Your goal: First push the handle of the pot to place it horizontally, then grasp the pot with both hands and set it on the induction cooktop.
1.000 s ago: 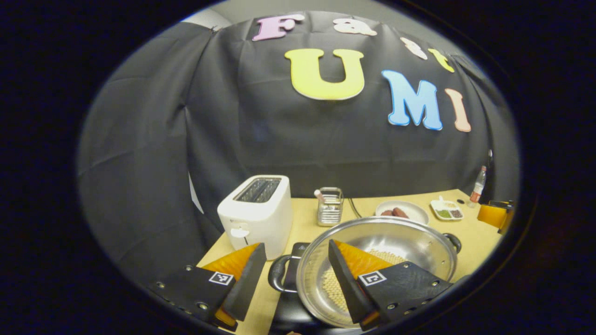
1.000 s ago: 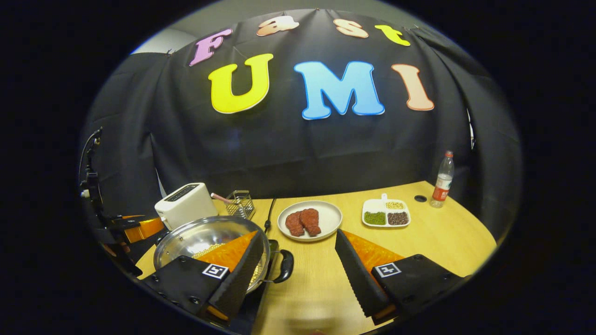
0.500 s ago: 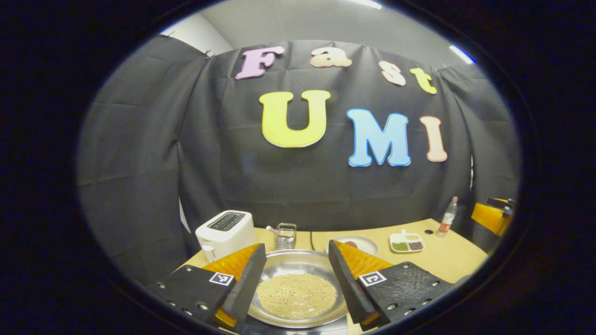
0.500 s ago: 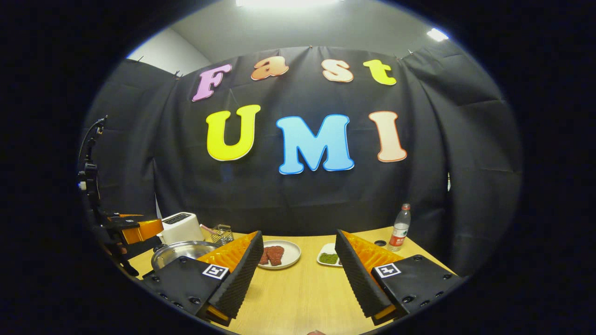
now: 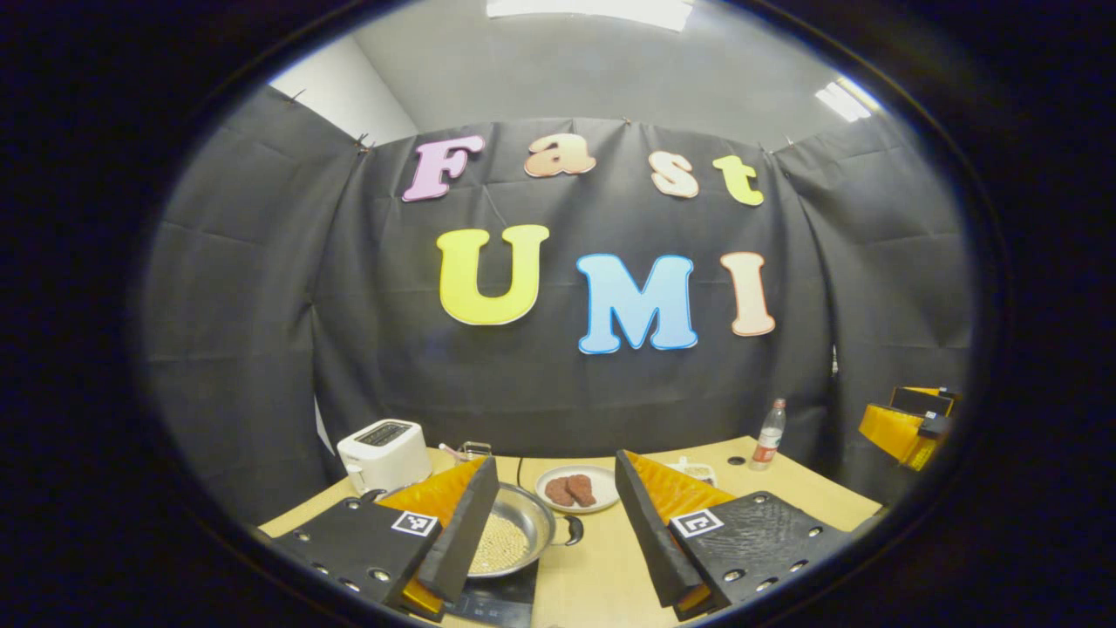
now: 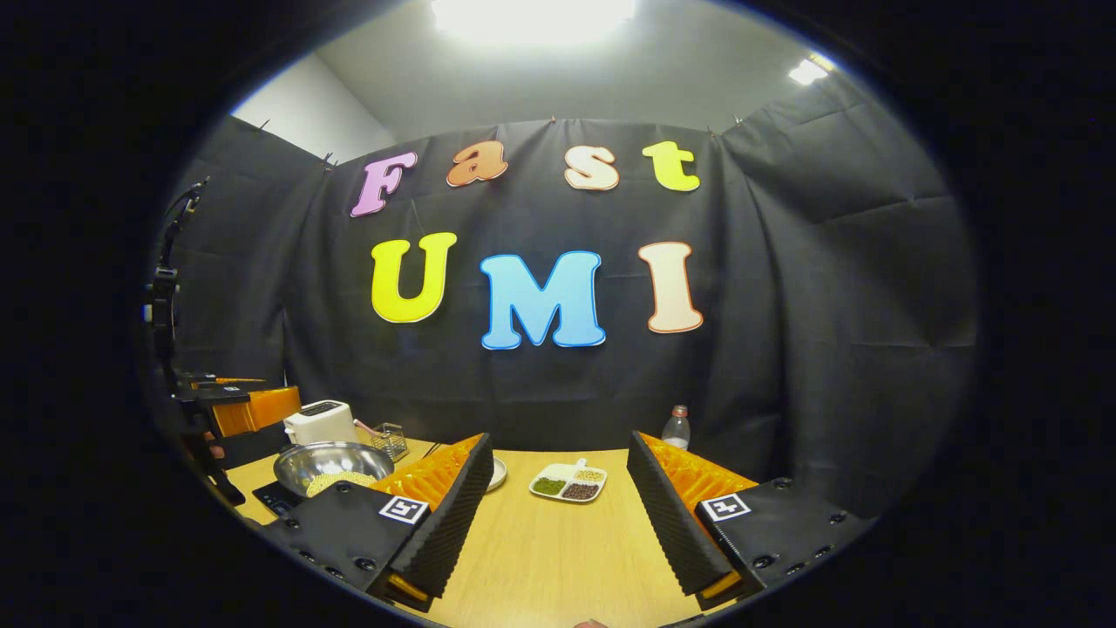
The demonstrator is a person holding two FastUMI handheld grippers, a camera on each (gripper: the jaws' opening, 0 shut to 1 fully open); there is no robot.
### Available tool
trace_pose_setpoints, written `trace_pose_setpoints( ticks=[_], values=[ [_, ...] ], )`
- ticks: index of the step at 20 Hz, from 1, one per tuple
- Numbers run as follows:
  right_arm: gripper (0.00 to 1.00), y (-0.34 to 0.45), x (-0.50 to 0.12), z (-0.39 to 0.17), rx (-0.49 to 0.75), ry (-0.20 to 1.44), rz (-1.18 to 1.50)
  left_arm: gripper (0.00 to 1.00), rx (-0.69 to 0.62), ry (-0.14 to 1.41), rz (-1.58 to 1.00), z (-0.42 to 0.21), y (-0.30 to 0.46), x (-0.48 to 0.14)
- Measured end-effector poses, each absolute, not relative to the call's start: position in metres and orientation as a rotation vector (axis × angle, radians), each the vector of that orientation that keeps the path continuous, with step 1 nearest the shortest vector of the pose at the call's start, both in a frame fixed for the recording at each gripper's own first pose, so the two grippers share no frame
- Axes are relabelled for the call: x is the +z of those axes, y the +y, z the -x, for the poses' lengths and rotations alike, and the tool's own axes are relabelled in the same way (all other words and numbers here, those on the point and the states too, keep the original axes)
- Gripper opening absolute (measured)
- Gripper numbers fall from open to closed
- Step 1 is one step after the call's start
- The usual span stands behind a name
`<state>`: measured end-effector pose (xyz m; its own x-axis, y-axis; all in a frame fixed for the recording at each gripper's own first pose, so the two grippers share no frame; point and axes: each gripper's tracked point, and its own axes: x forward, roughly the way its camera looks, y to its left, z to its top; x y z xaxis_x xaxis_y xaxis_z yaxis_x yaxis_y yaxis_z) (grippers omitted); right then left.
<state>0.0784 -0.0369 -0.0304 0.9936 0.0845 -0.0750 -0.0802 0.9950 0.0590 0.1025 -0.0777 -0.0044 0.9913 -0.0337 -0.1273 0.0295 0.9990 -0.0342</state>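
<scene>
The pot (image 5: 510, 541) sits on the dark induction cooktop (image 5: 497, 597), low in the left gripper view, partly hidden behind the left tool's own left finger, with pale beans in its bottom and one black loop handle (image 5: 571, 529) poking out toward the gap between the fingers. The left tool (image 5: 547, 528) has its fingers spread wide with nothing between them, and it stands back from and above the pot. In the right gripper view the right tool (image 6: 558, 510) is just as wide open and empty, with the pot (image 6: 331, 464) far off beyond its left finger and bare table (image 6: 558, 567) ahead of it. Judging by this, the placing looks done and the step in hand is to clear away. To do that well, each tool should draw straight back and up with its fingers kept apart, so no fingertip catches the rim or a handle and drags the pot off centre. The plate of meat (image 5: 575, 488) lies just beyond the pot from the left tool, the toaster (image 5: 382, 452) off past its left finger, and the divided dish (image 6: 568, 482) ahead of the right tool, so wide sideways swings are best avoided.
</scene>
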Motion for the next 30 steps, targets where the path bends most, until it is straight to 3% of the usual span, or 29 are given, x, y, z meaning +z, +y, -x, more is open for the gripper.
trace_pose_setpoints(
  ticks=[6, 19, 30],
  values=[
    [0.97, -0.07, -0.01, -0.034, 0.076, 0.037, -0.054, 0.79, -0.011, 0.119, 0.043, -0.048, -0.099, 0.007],
    [0.98, -0.075, -0.008, 0.035, 0.035, 0.013, -0.066, 0.79, 0.035, 0.036, 0.016, 0.038, -0.051, 0.037],
    [0.98, -0.082, 0.002, 0.05, 0.003, 0.01, -0.065, 0.79, 0.016, 0.018, 0.035, 0.061, -0.04, 0.042]
  ],
)
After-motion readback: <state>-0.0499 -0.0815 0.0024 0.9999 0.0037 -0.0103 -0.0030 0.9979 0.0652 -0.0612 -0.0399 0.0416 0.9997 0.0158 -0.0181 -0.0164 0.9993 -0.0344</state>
